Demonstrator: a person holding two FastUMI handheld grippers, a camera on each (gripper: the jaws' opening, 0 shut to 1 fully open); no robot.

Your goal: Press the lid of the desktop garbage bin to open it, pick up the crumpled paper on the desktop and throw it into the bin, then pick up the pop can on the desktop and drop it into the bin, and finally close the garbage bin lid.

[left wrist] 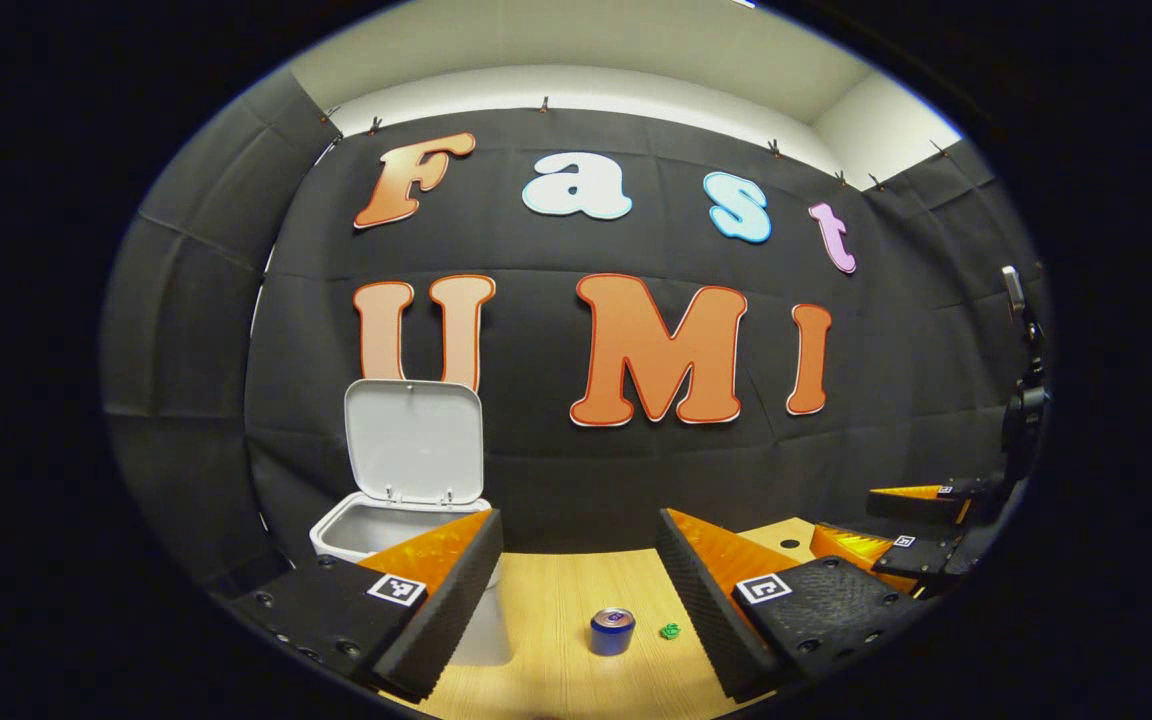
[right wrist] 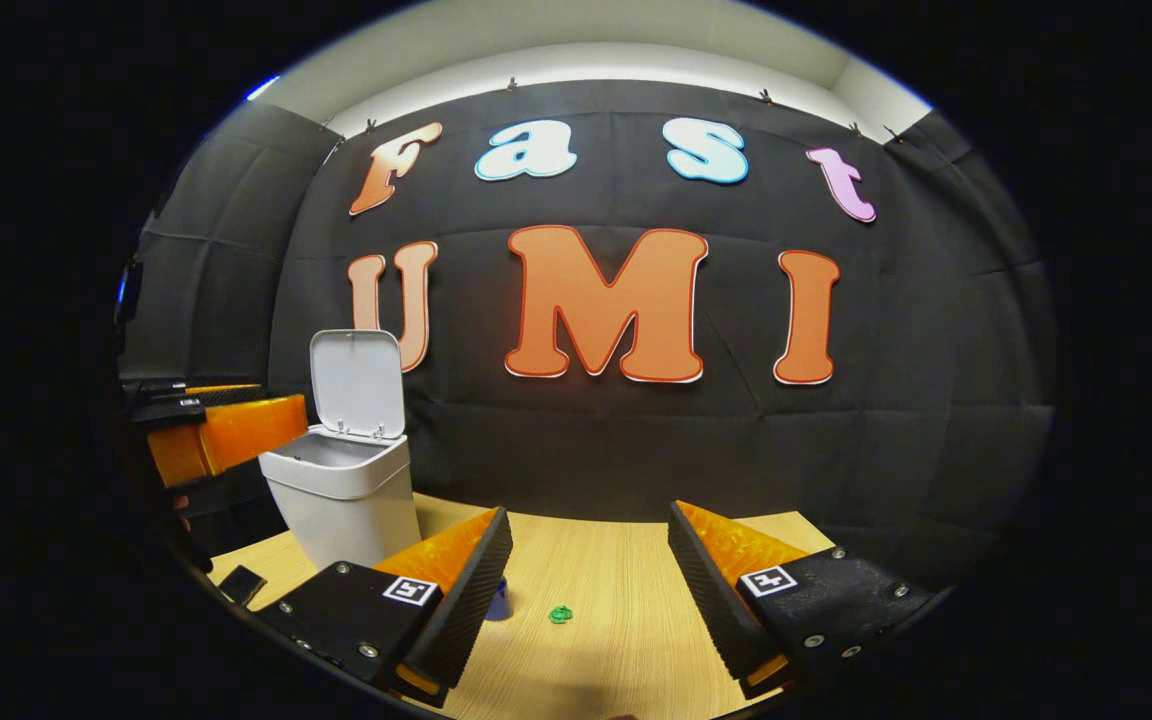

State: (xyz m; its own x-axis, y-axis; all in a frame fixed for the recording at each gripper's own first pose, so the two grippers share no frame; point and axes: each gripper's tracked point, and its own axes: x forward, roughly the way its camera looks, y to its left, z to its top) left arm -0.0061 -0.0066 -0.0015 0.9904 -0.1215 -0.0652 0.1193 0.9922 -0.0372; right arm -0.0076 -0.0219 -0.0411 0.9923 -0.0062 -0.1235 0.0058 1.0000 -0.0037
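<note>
on the table [left wrist: 556,600], the white garbage bin [left wrist: 356,530] stands with its lid [left wrist: 414,440] raised upright at the back edge, the mouth open. in the left gripper view the pop can [left wrist: 613,632] stands upright to the right of the bin, well apart from it, with a small green crumpled paper [left wrist: 670,631] just beside the can on the side away from the bin. the left hand-held gripper [left wrist: 576,590] hangs above the table with its fingers spread wide and nothing between them; its left finger [left wrist: 446,590] overlaps the bin's front corner in that view, and whether it touches cannot be told. in the right gripper view the bin [right wrist: 346,495] sits to the left, the paper [right wrist: 561,614] lies to the right of it, and the can [right wrist: 499,598] is mostly hidden behind a finger. the right hand-held gripper [right wrist: 586,585] is likewise wide and holds nothing.
</note>
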